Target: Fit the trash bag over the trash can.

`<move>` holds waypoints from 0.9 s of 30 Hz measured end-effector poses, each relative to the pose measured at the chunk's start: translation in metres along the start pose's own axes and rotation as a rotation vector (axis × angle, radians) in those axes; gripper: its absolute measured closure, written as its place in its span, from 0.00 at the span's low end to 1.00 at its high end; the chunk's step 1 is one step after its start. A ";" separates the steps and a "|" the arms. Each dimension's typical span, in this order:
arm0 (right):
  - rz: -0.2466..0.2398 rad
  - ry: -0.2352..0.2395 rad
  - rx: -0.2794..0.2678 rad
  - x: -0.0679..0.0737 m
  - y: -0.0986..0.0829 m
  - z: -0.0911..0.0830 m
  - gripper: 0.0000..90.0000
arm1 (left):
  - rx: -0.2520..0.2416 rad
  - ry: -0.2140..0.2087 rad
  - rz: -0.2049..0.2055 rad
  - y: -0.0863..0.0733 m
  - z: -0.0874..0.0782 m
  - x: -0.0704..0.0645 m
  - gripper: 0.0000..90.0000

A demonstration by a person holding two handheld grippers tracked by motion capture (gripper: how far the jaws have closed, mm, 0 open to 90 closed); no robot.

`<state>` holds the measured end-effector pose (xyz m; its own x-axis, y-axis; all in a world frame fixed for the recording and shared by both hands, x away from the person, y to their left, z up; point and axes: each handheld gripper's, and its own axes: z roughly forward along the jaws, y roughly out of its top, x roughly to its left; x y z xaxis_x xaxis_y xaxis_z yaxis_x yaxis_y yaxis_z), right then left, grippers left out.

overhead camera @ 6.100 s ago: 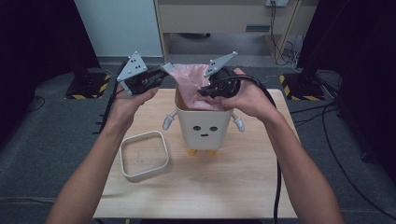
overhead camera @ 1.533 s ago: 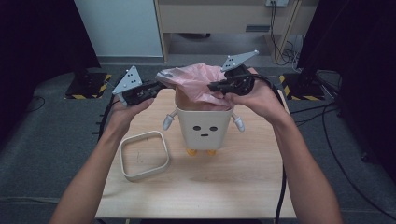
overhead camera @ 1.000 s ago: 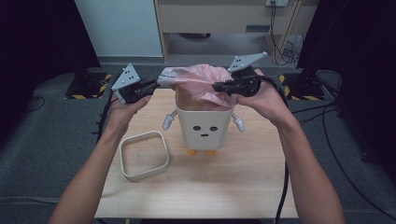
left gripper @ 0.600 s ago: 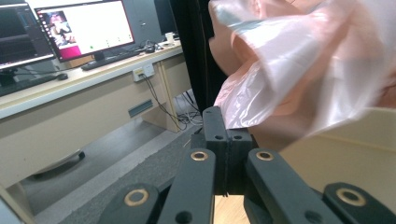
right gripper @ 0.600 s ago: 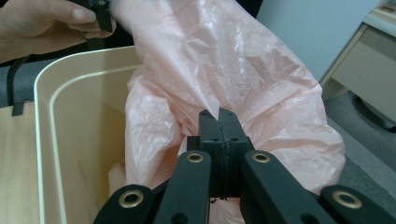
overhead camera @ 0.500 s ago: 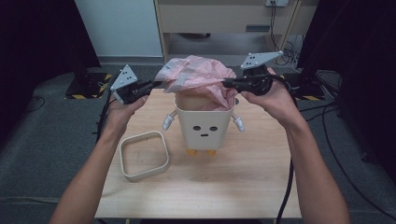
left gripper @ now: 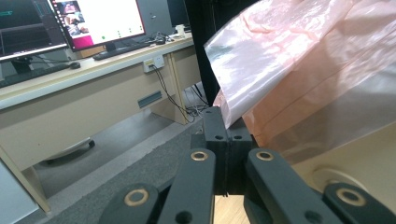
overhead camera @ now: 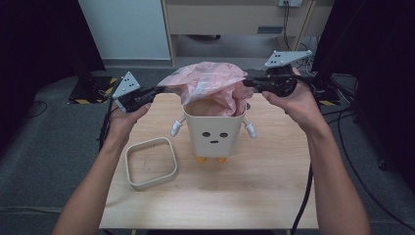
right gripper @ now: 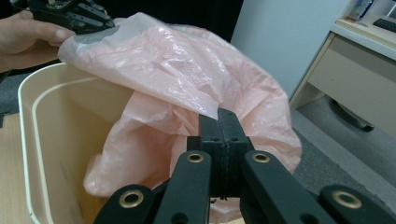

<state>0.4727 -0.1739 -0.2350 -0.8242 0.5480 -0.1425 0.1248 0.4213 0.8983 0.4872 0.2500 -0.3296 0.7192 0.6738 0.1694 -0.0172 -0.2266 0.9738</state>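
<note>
Pink plastic bag (overhead camera: 208,85) stretched wider and higher than half a second ago, above the cream face-printed bin (overhead camera: 214,133) near the bench's (overhead camera: 274,186) far edge. Left gripper (overhead camera: 155,91) with jaws together, clamped on the bag's left edge; right gripper (overhead camera: 248,82) likewise clamped on the right edge, now drawn farther out. Mouth of the bag opening up, probably ready for lining the bin. Lower part of bag hanging inside the bin; nothing else discernible within. Cream square ring (overhead camera: 151,162) flat near the left edge, nothing inside it.
</note>
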 end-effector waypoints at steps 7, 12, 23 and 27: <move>0.012 -0.026 0.033 -0.005 -0.009 -0.005 1.00 | 0.011 0.009 -0.007 -0.008 -0.003 0.003 1.00; 0.020 -0.036 0.056 -0.008 -0.015 -0.003 1.00 | 0.004 0.008 -0.010 -0.009 -0.004 0.002 1.00; 0.021 -0.001 -0.002 -0.005 -0.008 0.008 0.66 | -0.027 -0.030 0.008 -0.005 -0.001 -0.005 0.98; 0.011 0.034 0.000 -0.002 -0.004 0.016 0.65 | -0.030 -0.033 0.008 -0.005 0.000 -0.005 0.98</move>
<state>0.4833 -0.1652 -0.2455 -0.8410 0.5278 -0.1188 0.1340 0.4158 0.8995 0.4832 0.2480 -0.3357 0.7415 0.6484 0.1728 -0.0435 -0.2106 0.9766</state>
